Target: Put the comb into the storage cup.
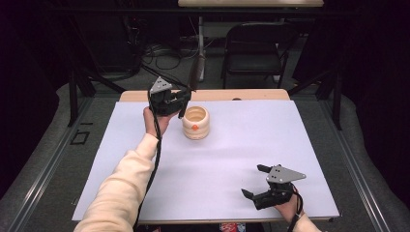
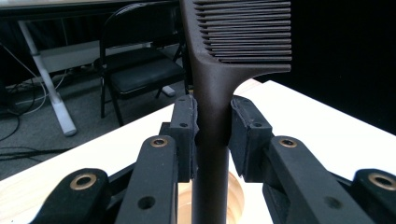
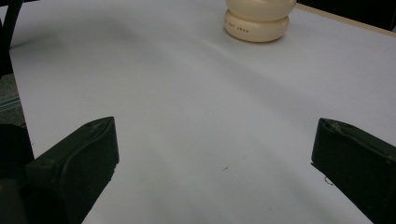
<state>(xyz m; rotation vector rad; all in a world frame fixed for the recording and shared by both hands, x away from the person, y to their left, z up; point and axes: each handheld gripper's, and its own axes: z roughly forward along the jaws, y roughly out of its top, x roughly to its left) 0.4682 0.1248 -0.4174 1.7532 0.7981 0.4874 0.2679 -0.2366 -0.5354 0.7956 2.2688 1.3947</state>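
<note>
- Left gripper (image 2: 212,128) clamps the dark brown plastic comb (image 2: 219,79) by its handle, directly above the cream ribbed ceramic pot (image 1: 196,123).
- Right gripper (image 1: 260,182) gapes wide, hovering over white table sheet (image 1: 232,159), pot well ahead.

The white tabletop (image 1: 217,159) is brightly and evenly lit from above, with dark surroundings. Shadows are faint. Close-up claw parts look slightly soft.

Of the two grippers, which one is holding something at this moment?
The left gripper, beside the cream pot: its jaws are clamped on the handle of a dark comb. The right gripper is open and holds nothing.
</note>
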